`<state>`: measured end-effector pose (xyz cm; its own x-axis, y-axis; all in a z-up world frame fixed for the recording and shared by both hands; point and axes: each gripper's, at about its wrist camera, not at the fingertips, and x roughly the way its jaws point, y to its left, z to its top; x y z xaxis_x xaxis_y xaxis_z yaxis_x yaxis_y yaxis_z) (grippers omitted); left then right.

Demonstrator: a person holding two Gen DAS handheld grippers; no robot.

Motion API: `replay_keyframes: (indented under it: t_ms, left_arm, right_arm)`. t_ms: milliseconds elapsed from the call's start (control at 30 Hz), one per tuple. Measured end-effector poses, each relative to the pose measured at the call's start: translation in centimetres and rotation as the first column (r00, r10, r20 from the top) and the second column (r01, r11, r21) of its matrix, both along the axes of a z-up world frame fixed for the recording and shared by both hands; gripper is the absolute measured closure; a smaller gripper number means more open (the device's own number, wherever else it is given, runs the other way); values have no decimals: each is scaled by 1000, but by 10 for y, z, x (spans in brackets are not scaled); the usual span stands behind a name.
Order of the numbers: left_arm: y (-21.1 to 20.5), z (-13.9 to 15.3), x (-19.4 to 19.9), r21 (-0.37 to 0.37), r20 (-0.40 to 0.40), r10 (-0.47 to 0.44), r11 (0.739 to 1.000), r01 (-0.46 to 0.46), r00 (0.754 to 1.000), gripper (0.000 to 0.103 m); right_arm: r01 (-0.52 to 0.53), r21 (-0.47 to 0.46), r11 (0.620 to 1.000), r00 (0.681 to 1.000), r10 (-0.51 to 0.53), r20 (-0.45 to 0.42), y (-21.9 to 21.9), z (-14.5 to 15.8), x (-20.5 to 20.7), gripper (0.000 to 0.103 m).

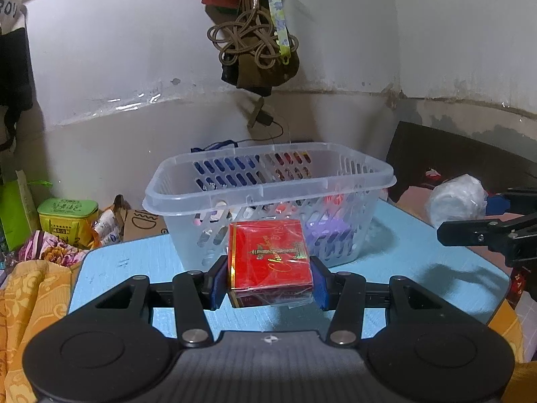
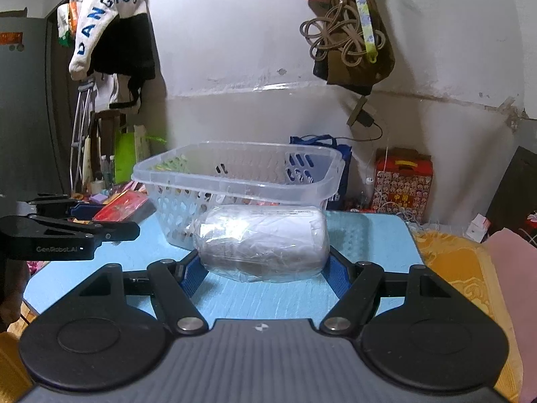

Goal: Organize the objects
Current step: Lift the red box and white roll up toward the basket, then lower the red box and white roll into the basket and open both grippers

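Blue rectangular tabletop [image 1: 134,262] fills the middle of both wrist views; clear perforated plastic basket [image 1: 268,181] stands on it at centre frame, purple and other small items dimly visible through its slotted walls. White roll wrapped in clear plastic film [image 2: 265,241] sits low centre in the right wrist view, in front of the basket's near wall; right gripper [image 2: 265,268] grasps it, blue pads pressed on either end; whether the roll rests on the table, cannot tell. Red rectangular box with gold lettering, cellophane-wrapped [image 1: 270,258], low centre in the left wrist view, just before the basket; left gripper [image 1: 268,282] clenched on its two sides, box held clear above the tabletop.
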<state>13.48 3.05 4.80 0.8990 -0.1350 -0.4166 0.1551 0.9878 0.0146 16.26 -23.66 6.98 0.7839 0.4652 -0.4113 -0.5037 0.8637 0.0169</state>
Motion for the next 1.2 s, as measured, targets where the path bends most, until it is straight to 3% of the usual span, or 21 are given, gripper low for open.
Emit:
replay_keyframes:
  t_ms: [400,600,700,800,900,1033,1200]
  left_arm:
    - [2,8,-3,-26,27,1,1000,0,1000,50]
    - [7,28,-3,-64,76,15,998,-10,997,50]
    - [8,44,14,-87,83,21,996,-13,996,50]
    - [4,62,40,-62,114,54,997,-47,992,50]
    - [11,70,82,-91,73,85,993,-78,994,50]
    - [15,63,127,-95,-7,96,991,-96,995,50]
    - [12,50,144,-84,-41,94,992,-97,995,50]
  right_arm:
    - [-4,47,999,1000,3,24,-8,10,-4,28]
    - [19,62,998,992,-26,120,-4,32,-1,28]
    - [9,32,999,990,-13,139,17,44,20,28]
    - [18,-21,1000,988,-14,154,45,50,48,28]
    - [36,-51,998,992,-30,120,68,44,84,28]
    - [33,-49,998,999,-31,36,79,28,117,28]
    - [14,-41,999,1000,-13,12,78,21,124,28]
